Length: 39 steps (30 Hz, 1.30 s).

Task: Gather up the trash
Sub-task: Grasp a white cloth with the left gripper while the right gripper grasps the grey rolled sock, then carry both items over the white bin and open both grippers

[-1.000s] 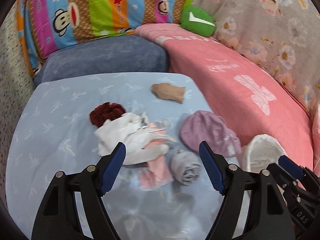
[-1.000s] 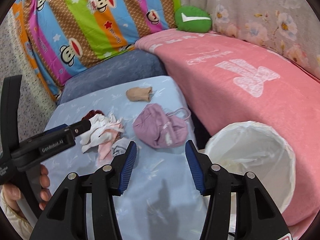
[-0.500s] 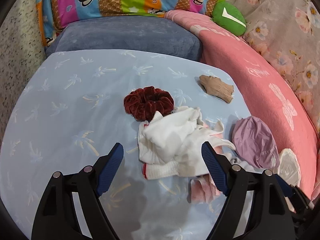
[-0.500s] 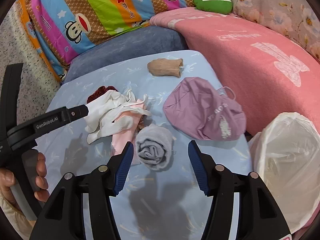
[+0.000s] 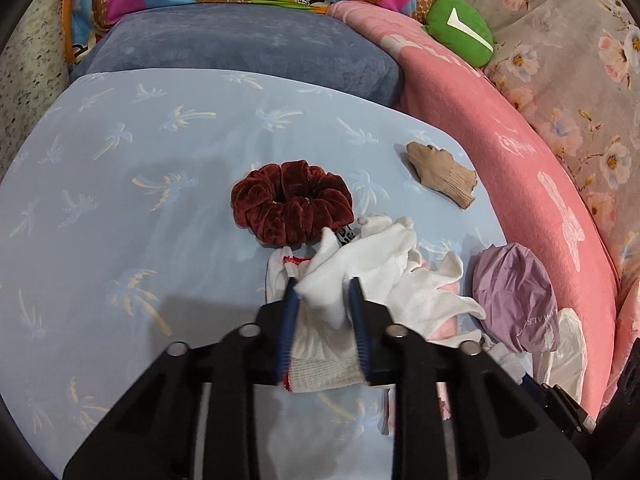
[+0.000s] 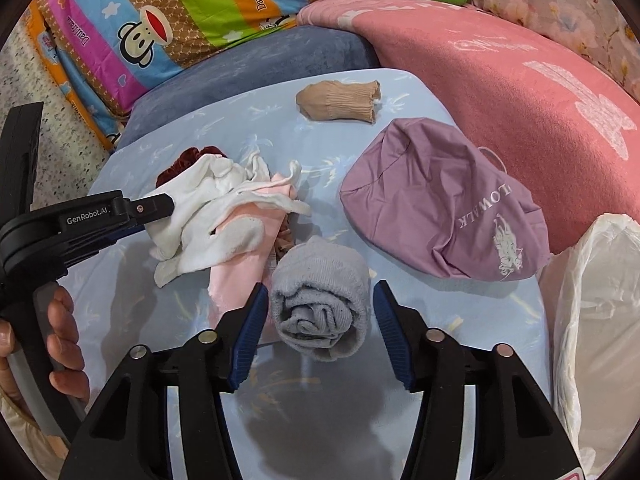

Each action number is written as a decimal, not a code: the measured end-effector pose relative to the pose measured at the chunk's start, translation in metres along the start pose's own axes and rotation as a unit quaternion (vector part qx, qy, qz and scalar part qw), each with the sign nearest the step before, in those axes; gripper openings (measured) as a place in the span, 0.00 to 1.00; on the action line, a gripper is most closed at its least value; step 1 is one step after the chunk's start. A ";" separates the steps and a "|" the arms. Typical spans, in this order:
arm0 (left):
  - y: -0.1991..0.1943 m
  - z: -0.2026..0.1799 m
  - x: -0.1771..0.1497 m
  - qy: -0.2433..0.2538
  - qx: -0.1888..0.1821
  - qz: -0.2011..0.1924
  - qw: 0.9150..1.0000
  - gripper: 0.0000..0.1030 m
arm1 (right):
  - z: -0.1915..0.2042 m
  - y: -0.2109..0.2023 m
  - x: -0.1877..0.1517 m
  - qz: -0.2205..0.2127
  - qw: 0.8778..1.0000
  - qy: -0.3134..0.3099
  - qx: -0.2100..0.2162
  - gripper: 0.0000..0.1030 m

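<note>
A heap of cloth lies on the light blue sheet (image 5: pixel 120 200). It holds a white glove (image 5: pixel 360 256), a pink cloth (image 6: pixel 240 272) and a rolled grey sock (image 6: pixel 320 300). My left gripper (image 5: pixel 324 286) is closing, and its blue pads press a fold of the white glove from both sides. My right gripper (image 6: pixel 320 290) is also closing. The grey sock sits between its pads with a thin gap on each side. A dark red scrunchie (image 5: pixel 292 204) lies just beyond the glove. A white bag-lined bin (image 6: pixel 592 320) stands at the right.
A tan sock (image 6: pixel 340 102) and a purple cap (image 6: pixel 444 200) lie further back on the sheet. A blue-grey cushion (image 5: pixel 240 48), a pink blanket (image 6: pixel 500 80) and a striped pillow (image 6: pixel 180 12) border it. A person's hand (image 6: pixel 60 320) grips the left tool.
Both grippers came down toward the heap. The left jaws went from wide apart to pinching the white glove. The right jaws narrowed around the grey sock.
</note>
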<state>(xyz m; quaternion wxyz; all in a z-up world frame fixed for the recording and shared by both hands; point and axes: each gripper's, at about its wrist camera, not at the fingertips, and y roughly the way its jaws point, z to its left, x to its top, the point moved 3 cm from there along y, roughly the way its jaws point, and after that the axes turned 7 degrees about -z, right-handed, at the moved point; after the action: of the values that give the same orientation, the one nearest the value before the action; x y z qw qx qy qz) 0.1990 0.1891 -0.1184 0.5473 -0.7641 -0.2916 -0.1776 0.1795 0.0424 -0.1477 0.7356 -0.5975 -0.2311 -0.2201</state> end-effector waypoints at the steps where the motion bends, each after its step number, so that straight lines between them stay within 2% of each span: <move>1: -0.002 0.001 0.000 -0.001 -0.001 -0.002 1.000 0.17 | 0.000 0.000 -0.001 0.001 1.000 0.002 0.002 0.37; 2: -0.004 0.000 0.000 -0.001 -0.002 -0.005 1.000 0.12 | -0.001 -0.001 -0.001 0.000 1.000 0.004 0.003 0.32; 4: -0.010 -0.001 0.002 0.000 -0.006 -0.011 1.000 0.10 | -0.001 -0.004 -0.001 -0.002 1.000 0.004 0.004 0.27; 7: -0.021 -0.006 0.005 0.006 -0.008 -0.024 1.000 0.08 | -0.001 -0.014 0.001 -0.011 1.000 0.003 0.006 0.24; 15: -0.056 -0.038 0.019 0.026 -0.031 -0.062 0.997 0.08 | -0.006 -0.059 0.017 -0.057 0.998 0.009 0.014 0.23; 22: -0.088 -0.088 0.019 0.061 -0.065 -0.093 0.992 0.08 | -0.019 -0.108 0.031 -0.105 0.994 0.020 0.016 0.23; 30: -0.110 -0.152 0.005 0.111 -0.111 -0.106 0.982 0.08 | -0.052 -0.162 0.038 -0.155 0.987 0.039 0.002 0.23; 39: -0.118 -0.221 -0.022 0.166 -0.162 -0.095 0.968 0.08 | -0.114 -0.210 0.035 -0.192 0.978 0.076 -0.033 0.24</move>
<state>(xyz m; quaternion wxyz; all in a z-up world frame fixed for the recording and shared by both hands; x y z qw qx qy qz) 0.1173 0.0032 0.0299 0.4378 -0.7713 -0.2353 -0.3975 0.0903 -0.1110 0.0164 0.6750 -0.5474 -0.2776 -0.4095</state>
